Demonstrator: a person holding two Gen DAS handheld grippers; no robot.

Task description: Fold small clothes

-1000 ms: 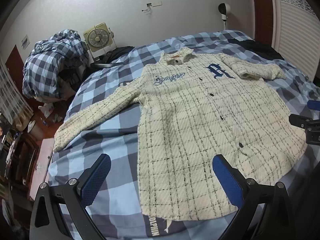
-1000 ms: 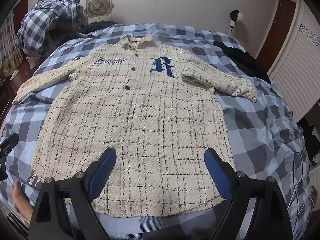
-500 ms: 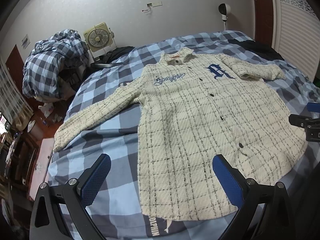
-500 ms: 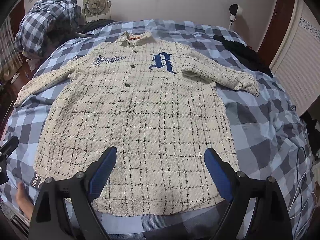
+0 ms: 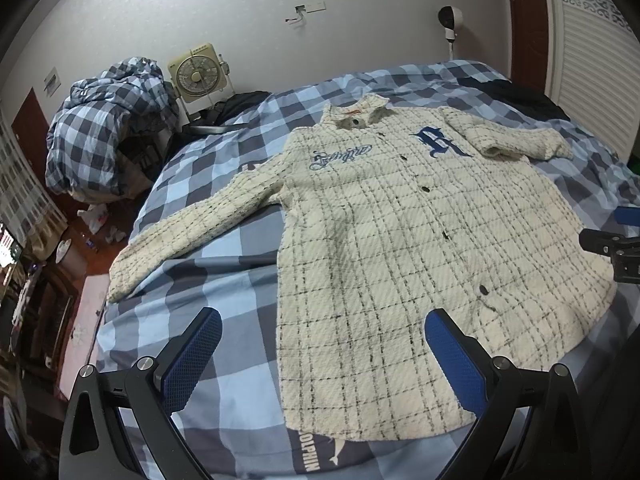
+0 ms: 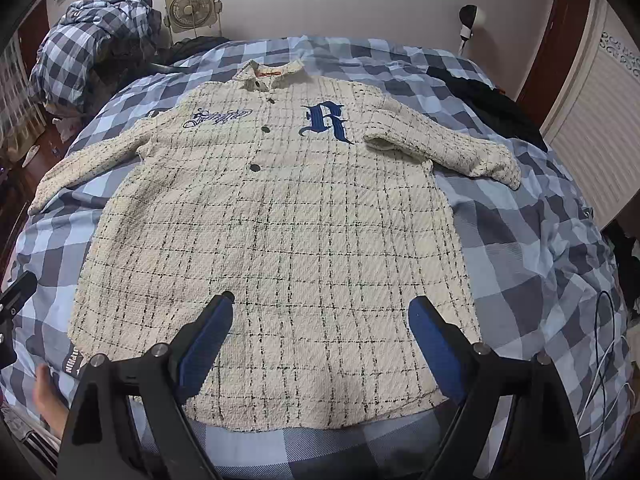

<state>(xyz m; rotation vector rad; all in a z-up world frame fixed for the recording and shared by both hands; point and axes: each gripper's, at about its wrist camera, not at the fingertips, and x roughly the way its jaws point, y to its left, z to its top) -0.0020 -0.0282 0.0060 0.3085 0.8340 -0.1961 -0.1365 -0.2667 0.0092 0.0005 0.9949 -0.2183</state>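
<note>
Right wrist view, item one: cream checked jacket (image 6: 280,216), spread flat and face up on the blue checked bedcover (image 6: 520,264), collar at the far end, hem at the near edge just under my grippers. Buttons fastened down the front, a blue letter R on the chest at right and blue script at left. Left sleeve (image 5: 192,224) lies stretched out and down toward the left side of the bed; right sleeve (image 6: 448,152) is bent across, its cuff resting on the cover at far right. Item two: right gripper (image 6: 320,332), jaws wide apart, nothing between the pads, hovering above the hem near the middle of the jacket. Item three: left gripper (image 5: 320,352), jaws likewise wide apart and empty, poised above the near left corner of the hem, one finger over bare bedcover. Progress, as I judge it: the jacket is laid out and smoothed, and no fold has been made; both sleeves, both sides and the bottom-to-collar fold are all left to do. I expect the sleeves to go in first. Other stock: a heap of checked bedding (image 6: 96,28) at far left, a box fan (image 6: 188,8) against the wall beside it, dark clothing (image 6: 480,96) at the far right edge of the bed.
</note>
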